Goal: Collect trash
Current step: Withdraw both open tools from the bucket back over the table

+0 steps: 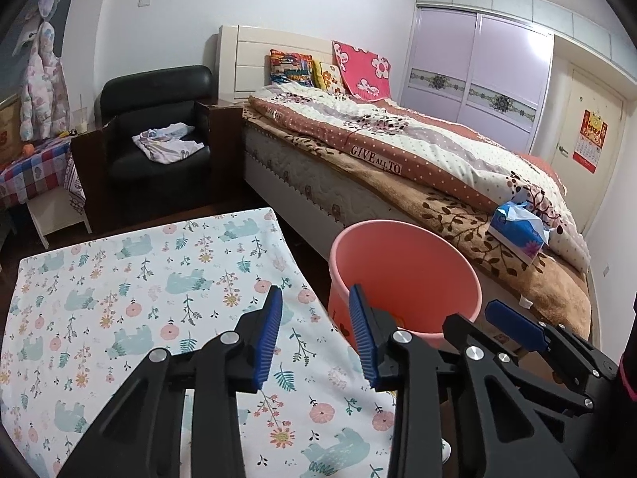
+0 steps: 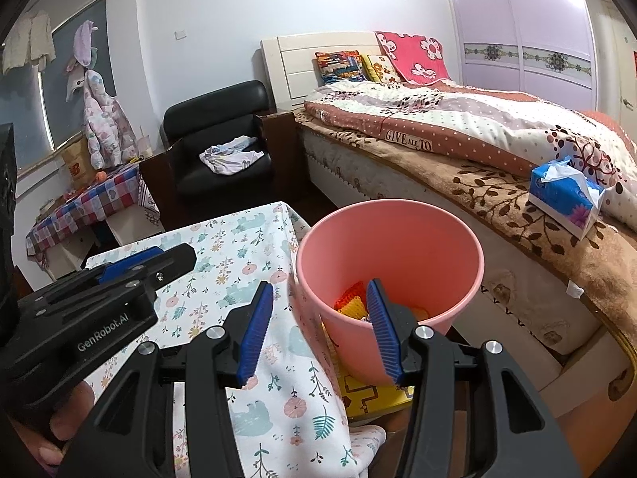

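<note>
A pink plastic bin (image 1: 402, 275) stands between the table and the bed; in the right wrist view the bin (image 2: 398, 247) holds orange and yellow wrappers (image 2: 352, 302) at its bottom. My left gripper (image 1: 314, 326) is open and empty above the table's right edge, beside the bin. My right gripper (image 2: 318, 326) is open and empty, its right finger over the bin's near rim. The right gripper also shows in the left wrist view (image 1: 517, 326), and the left gripper shows at the left of the right wrist view (image 2: 131, 263).
A table with a floral bear-print cloth (image 1: 139, 298) lies to the left. The bed (image 1: 418, 159) runs along the right, with a blue tissue pack (image 1: 519, 231) on it. A black armchair (image 1: 159, 119) with a garment stands behind. A checked-cloth side table (image 1: 36, 171) is far left.
</note>
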Tool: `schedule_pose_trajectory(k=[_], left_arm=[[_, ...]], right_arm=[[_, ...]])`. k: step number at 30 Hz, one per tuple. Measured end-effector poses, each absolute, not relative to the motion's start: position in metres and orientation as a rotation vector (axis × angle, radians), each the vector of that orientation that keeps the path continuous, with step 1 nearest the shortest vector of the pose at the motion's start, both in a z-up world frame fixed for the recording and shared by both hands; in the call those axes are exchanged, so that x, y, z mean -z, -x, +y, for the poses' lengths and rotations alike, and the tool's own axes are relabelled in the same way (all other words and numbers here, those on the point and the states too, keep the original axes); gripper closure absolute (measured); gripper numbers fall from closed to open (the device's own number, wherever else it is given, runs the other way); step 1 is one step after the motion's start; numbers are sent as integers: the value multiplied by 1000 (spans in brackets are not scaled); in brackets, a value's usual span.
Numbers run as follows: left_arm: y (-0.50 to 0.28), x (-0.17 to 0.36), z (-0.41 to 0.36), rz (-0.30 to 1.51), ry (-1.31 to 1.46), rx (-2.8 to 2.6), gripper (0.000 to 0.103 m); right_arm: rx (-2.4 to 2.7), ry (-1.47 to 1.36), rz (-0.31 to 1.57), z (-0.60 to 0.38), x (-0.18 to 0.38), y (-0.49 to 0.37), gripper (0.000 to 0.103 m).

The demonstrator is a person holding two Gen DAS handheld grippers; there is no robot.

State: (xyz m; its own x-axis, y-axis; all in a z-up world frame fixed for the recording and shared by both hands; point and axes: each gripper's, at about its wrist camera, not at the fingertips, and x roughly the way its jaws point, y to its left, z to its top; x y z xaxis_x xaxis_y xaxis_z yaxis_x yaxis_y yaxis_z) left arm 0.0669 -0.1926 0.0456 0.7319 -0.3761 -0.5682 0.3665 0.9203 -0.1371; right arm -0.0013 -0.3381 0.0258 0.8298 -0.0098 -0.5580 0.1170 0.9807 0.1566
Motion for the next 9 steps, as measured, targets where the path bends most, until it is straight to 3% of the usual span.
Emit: schedule_pose_trajectory(k=[9], left_arm=[[-67,-46,-191,634,17,404,69]], right_arm=[[66,-187,591,-336,-26,2,53]])
